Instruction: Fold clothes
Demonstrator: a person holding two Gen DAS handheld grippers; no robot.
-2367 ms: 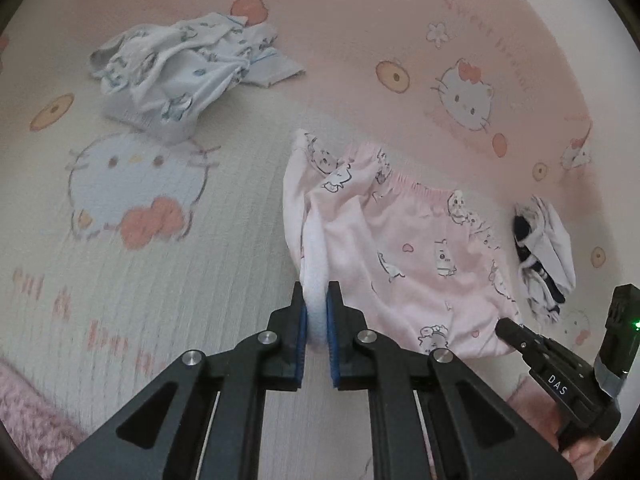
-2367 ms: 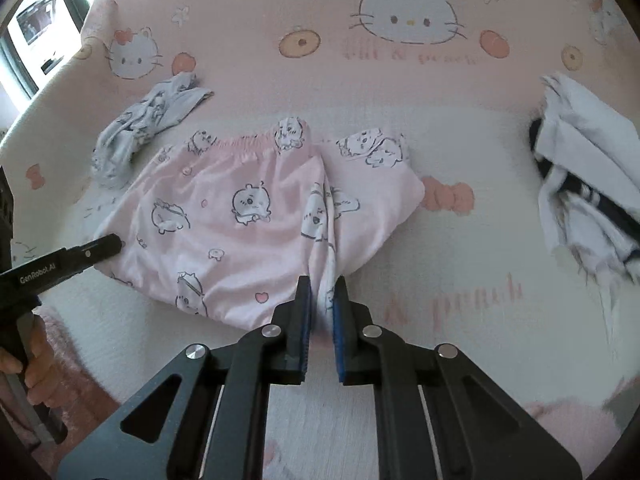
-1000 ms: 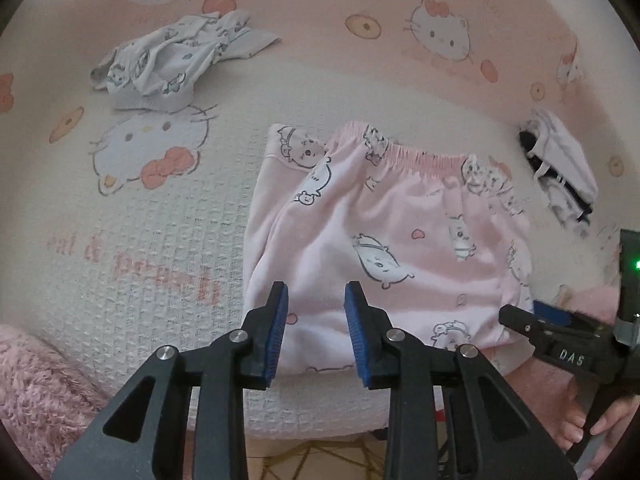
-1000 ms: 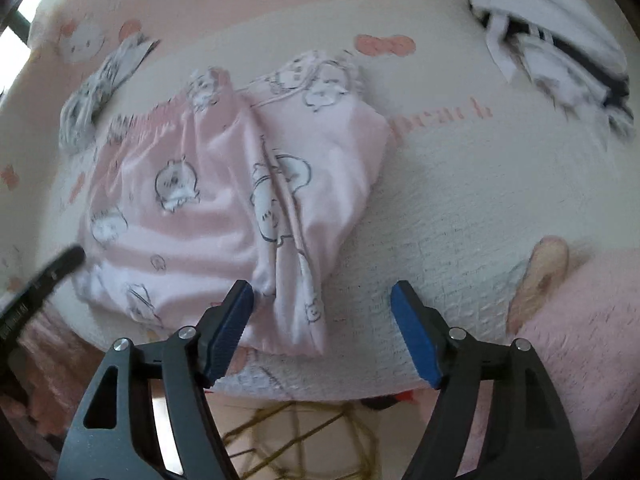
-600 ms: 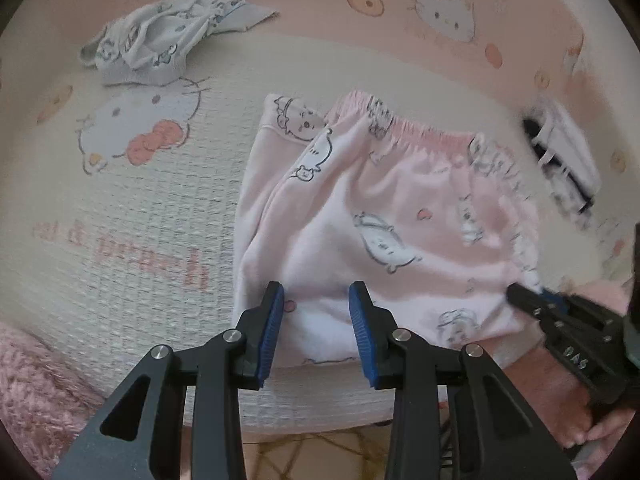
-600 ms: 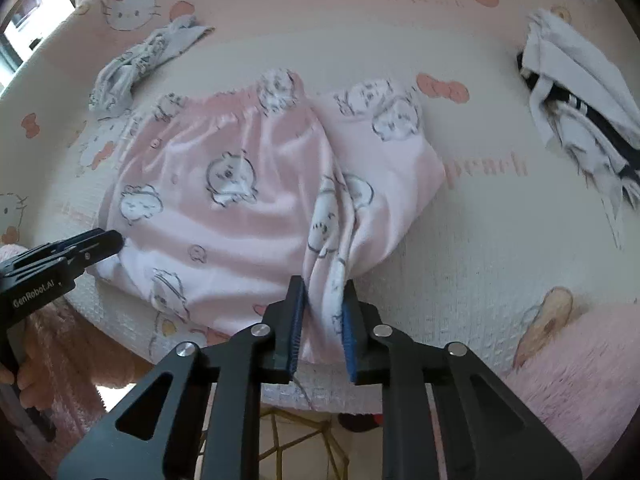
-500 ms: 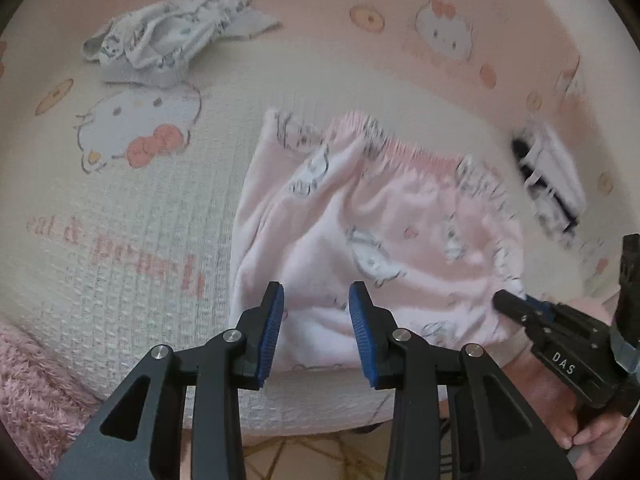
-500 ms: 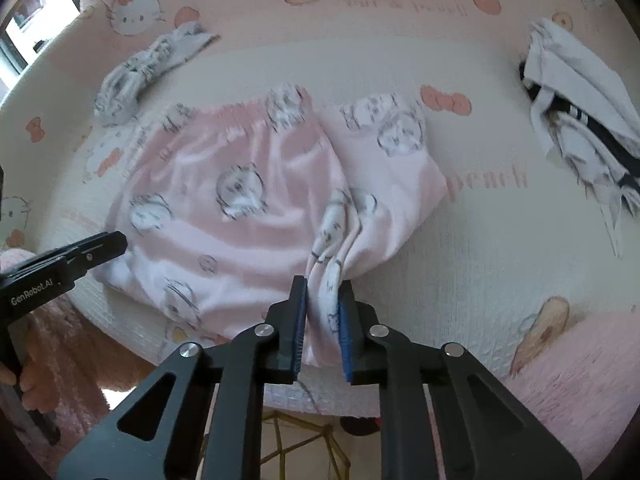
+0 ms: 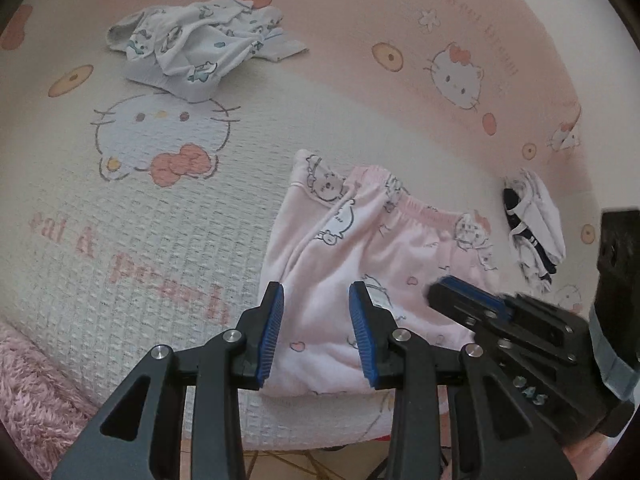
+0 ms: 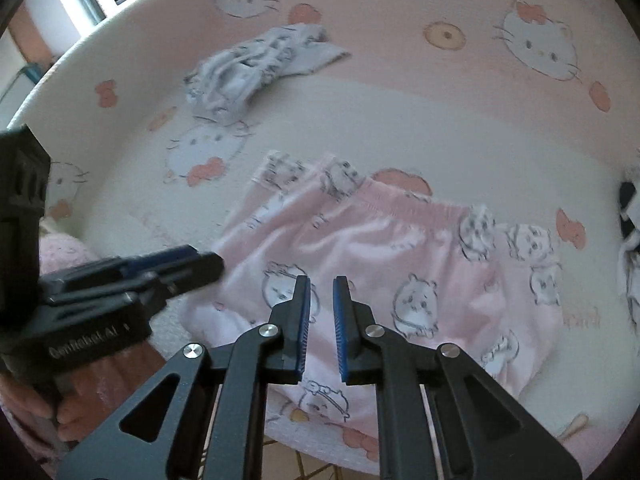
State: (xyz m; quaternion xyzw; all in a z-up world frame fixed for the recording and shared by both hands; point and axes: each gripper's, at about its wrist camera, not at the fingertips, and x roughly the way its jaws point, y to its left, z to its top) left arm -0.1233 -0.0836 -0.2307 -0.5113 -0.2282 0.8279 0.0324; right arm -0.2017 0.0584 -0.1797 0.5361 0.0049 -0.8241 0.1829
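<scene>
On the cat-print cover (image 9: 160, 220): pink shorts (image 9: 360, 248) lie flat-ish near the front edge, waistband (image 9: 420, 206) on the far side, left side doubled over w/ a soft ridge.
Other clothes: white-blue bundle (image 9: 192, 48) well apart at the back left; white-and-navy piece (image 9: 536, 224) near the shorts' right side, not touching as far as I can tell.
Left tongs (image 9: 316, 292): pads apart, hovering over the near left part of the shorts; cloth shows through the gap, nothing pinched.
Right tongs (image 10: 320, 284): pads nearly together, only a slim gap; over the middle-front of the shorts, no cloth visibly caught btwn them. Blurred in the left view, so prob. on the move.
Step, my guess: one fold laid, shorts need the next fold; other 2 pieces untouched.
Handling: light, thin, limp fabric; won't hold shape, sags and drags if lifted by one point. Smooth enough to slide on the waffle cover. Not fragile.
Where to grip: both near corners at the hem, or hem + waistband on one side; pinch all layers together so the doubled part doesn't slip open.
Risk: grabbing the top layer only, or catching the cover along w/ it.
</scene>
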